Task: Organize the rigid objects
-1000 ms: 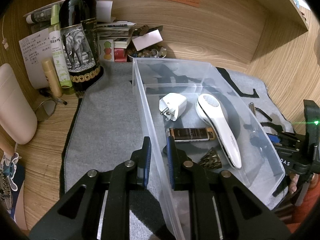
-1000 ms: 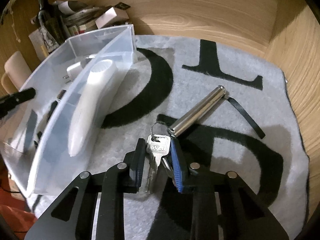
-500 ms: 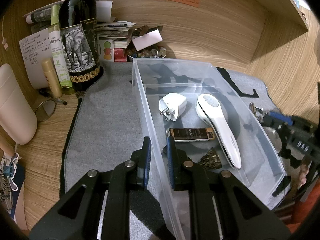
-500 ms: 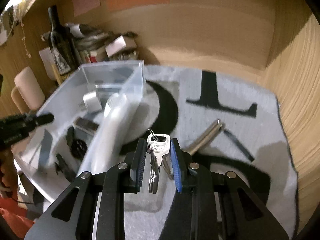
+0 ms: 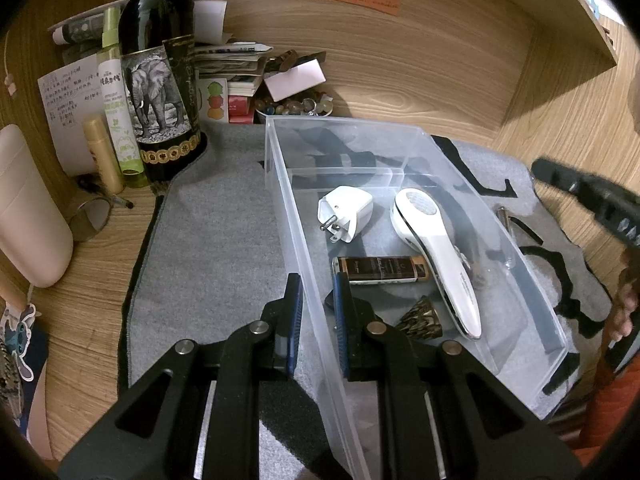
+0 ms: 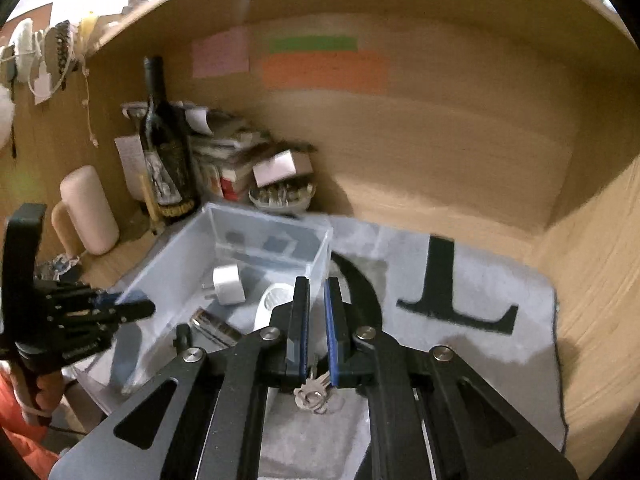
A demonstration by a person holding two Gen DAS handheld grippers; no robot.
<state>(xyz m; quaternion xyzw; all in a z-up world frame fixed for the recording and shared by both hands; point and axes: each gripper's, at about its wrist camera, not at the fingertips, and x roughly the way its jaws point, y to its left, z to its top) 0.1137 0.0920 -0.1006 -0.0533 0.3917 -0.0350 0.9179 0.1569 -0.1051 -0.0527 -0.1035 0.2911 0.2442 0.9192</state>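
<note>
A clear plastic bin (image 5: 280, 184) stands on the grey mat (image 5: 216, 248). Inside lie a white plug adapter (image 5: 346, 213), a white handheld device (image 5: 436, 256), a dark lighter (image 5: 380, 269) and a small bronze cone (image 5: 420, 316). My left gripper (image 5: 318, 304) is shut on the bin's left wall near the front. My right gripper (image 6: 316, 320) is shut on a bunch of keys (image 6: 314, 394) that hangs low between the pads, raised above the mat beside the bin (image 6: 168, 264). A metal cylinder (image 5: 505, 216) lies on the mat right of the bin.
A dark wine bottle (image 5: 160, 80), a spray bottle (image 5: 118, 96), papers, books and a bowl of beads (image 5: 296, 106) crowd the back left corner. A pink mug (image 5: 28, 208) stands at the left. Wooden walls close the back and right.
My right gripper has lifted the keys off the mat, up and toward the bin. The keys slipped lower between the pads. The left gripper has not moved.
</note>
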